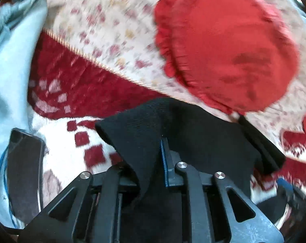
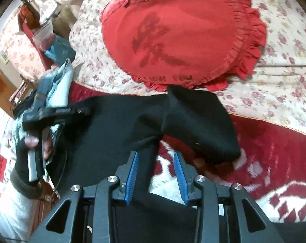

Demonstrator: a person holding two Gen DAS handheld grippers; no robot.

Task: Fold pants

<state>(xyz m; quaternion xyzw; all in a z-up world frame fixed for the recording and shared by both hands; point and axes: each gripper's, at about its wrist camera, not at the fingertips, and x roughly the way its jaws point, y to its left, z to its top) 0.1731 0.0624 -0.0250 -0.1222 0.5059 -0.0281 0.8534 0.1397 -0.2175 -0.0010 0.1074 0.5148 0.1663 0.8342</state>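
Observation:
The black pants (image 1: 193,133) hang bunched over my left gripper (image 1: 163,141), whose jaws are shut on the fabric; only one blue pad edge shows. In the right wrist view the black pants (image 2: 112,125) stretch from the other gripper (image 2: 51,113) at the left, held by a gloved hand, across to a folded hem end (image 2: 201,125). My right gripper (image 2: 156,155) is open, its blue pads (image 2: 132,174) apart, with a strip of the pants lying between them, not pinched.
A red heart-shaped frilled cushion (image 2: 183,34) lies on a floral quilt (image 2: 274,85). A red and white blanket (image 2: 274,158) covers the bed below. A dark phone (image 1: 23,162) and light blue cloth (image 1: 11,70) lie at the left. Cluttered furniture (image 2: 31,36) stands at the far left.

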